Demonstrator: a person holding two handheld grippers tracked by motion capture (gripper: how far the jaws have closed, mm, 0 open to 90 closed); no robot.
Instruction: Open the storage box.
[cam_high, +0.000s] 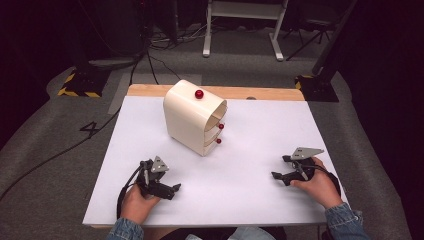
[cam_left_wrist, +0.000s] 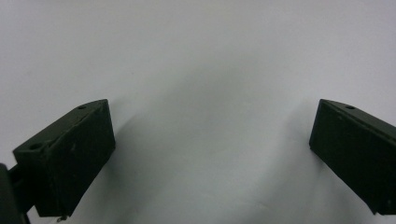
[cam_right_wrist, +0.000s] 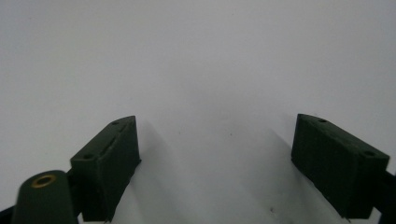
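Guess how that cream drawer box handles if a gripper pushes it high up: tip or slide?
The cream drawer box stands taller than its footprint, so a high push may well tip it. It looks like light, rigid plastic on the smooth white table, so a low push probably slides it. Its red knobs suggest drawers could slip out.

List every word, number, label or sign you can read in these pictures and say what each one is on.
"4" – a dark mark on the grey floor, left of the table.
Yellow-and-black hazard stripes, a sign without words, edge the dark stand base at the far left.
The cream drawer unit, its red knobs, the left gripper and the right gripper carry no readable text.
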